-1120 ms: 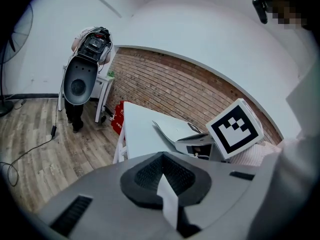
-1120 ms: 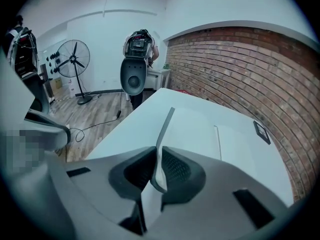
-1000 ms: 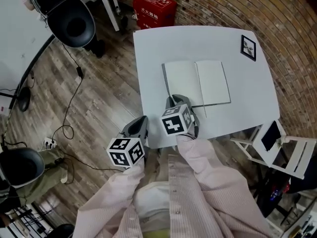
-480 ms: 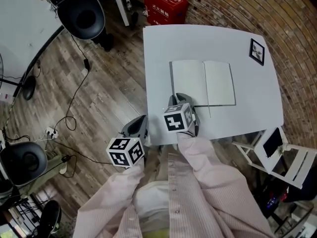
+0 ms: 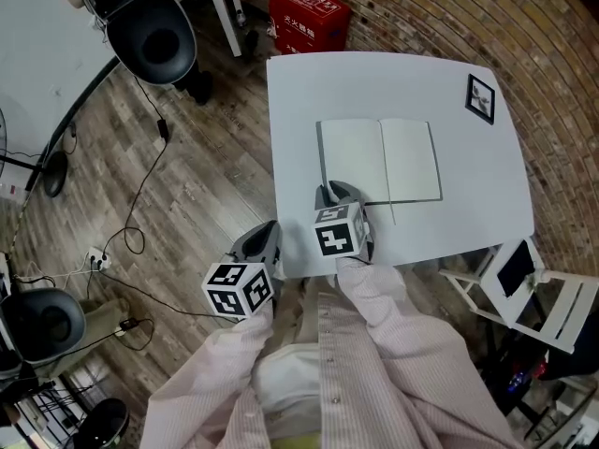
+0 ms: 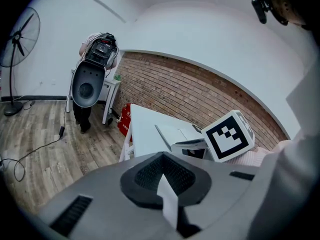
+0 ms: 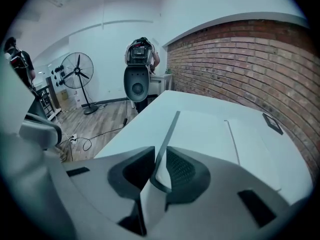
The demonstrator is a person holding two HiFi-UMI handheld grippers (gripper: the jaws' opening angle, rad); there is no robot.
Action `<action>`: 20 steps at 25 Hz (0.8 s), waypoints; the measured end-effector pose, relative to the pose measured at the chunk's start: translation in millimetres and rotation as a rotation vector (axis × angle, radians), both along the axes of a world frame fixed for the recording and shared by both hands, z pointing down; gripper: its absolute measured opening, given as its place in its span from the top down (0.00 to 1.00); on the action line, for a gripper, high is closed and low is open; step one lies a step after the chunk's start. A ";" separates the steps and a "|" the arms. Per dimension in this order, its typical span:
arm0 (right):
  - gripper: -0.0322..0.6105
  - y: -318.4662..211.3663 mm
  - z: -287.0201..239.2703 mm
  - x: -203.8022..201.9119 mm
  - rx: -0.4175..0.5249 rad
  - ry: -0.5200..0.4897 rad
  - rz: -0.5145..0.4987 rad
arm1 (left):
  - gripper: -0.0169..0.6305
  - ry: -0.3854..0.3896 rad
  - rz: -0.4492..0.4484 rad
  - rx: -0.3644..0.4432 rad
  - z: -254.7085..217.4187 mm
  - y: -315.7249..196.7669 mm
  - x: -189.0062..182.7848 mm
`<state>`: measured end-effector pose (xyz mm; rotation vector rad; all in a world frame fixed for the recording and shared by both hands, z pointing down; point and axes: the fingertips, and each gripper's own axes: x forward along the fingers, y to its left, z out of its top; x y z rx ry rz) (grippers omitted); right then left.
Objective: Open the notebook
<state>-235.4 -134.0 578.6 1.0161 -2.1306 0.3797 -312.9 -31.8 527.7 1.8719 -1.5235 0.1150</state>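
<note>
Already the notebook (image 5: 379, 162) lies open and flat, both blank pages up, near the middle of the white desk (image 5: 402, 78). The right gripper (image 7: 159, 153) hangs over the notebook's near left corner, tilted down towards it. Its fingers (image 7: 184, 171) stand only narrowly apart, having just been opening. The dark edge of the left cover runs into the slim gap between them, though whether either pad touches it cannot be told. The left gripper (image 5: 261, 241) is held off the desk's near left edge, above the wooden floor (image 5: 187, 185) and well apart from the notebook. Its fingers (image 6: 147, 176) are pressed together with nothing between them. A small black-framed marker card (image 5: 480, 98) lies at the desk's far right corner. A red box (image 5: 309, 14) sits on the floor beyond the far edge.
</note>
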 end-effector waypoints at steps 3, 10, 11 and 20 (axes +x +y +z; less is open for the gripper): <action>0.87 3.6 -3.9 -0.6 0.011 -0.015 0.001 | 0.99 -0.023 0.020 0.010 -3.4 -2.8 1.2; 0.87 10.3 -25.0 2.1 0.051 -0.129 0.010 | 0.99 -0.044 0.069 0.062 -14.7 -13.3 7.3; 0.87 10.9 -28.0 3.1 0.050 -0.150 0.006 | 0.99 -0.045 0.072 0.074 -17.1 -15.5 7.5; 0.94 9.4 -67.1 26.7 0.095 -0.352 0.022 | 0.99 -0.092 0.133 0.208 -47.6 -35.5 17.5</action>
